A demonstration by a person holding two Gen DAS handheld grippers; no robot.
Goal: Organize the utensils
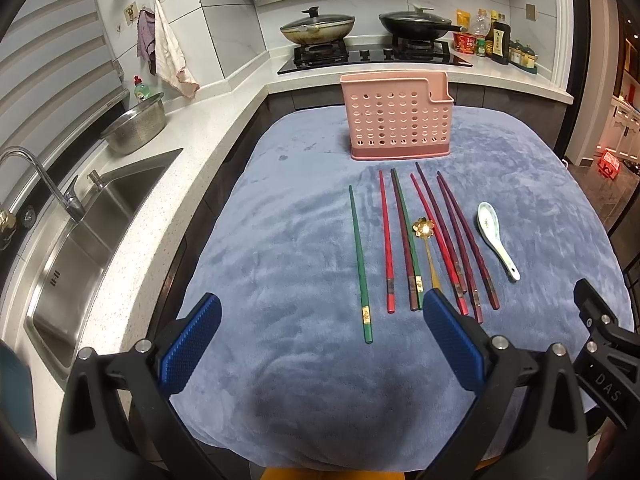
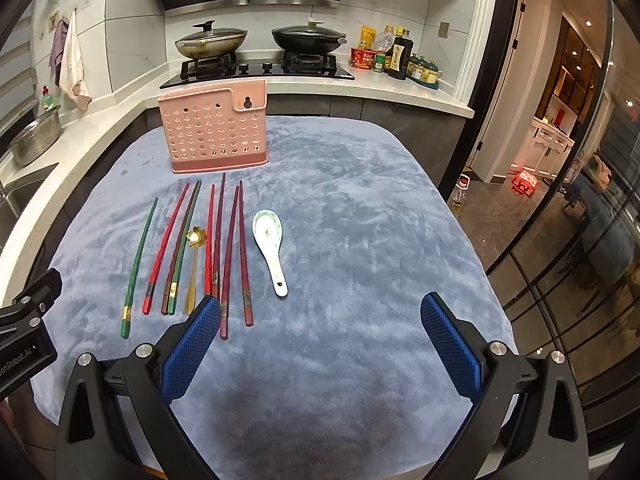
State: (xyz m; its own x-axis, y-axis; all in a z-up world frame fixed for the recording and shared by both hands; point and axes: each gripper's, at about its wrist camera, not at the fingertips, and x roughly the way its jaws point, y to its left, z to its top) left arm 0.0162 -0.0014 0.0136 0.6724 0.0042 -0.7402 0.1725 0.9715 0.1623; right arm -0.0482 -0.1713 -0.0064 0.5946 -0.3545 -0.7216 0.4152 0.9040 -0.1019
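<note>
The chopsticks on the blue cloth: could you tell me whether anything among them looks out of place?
Yes: a small gold spoon lies among the chopsticks, apart from the white spoon.

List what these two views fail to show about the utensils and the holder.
- Pink utensil holder inside: both views, hidden by its perforated front wall.
- Red chopstick handle end: right wrist view, behind a blue gripper finger.
- Gold flower spoon handle tip: left wrist view, behind a finger.
- Chopstick handle markings: too small.
</note>
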